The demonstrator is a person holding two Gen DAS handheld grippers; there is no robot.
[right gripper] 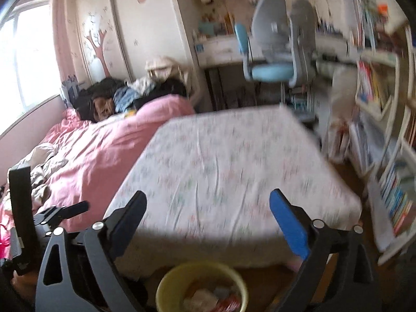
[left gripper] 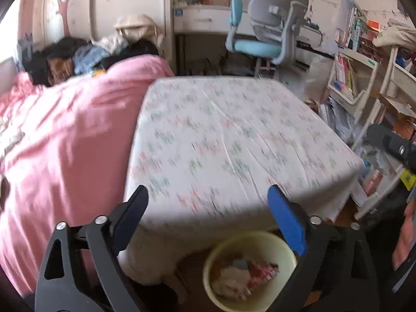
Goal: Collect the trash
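I can't read any text from here: the book spines on the shelves (right gripper: 374,88) and the wrappers in the trash bin (left gripper: 249,273) are too blurred.

Left gripper (left gripper: 208,202) and right gripper (right gripper: 208,208) gape wide, empty.

place: child's bedroom | signs: pink duvet (left gripper: 65,135); desk chair (left gripper: 262,33); bookshelves (left gripper: 348,78)

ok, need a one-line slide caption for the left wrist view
Left claw open and empty above the yellow bin of trash, beside the cloth-covered table.
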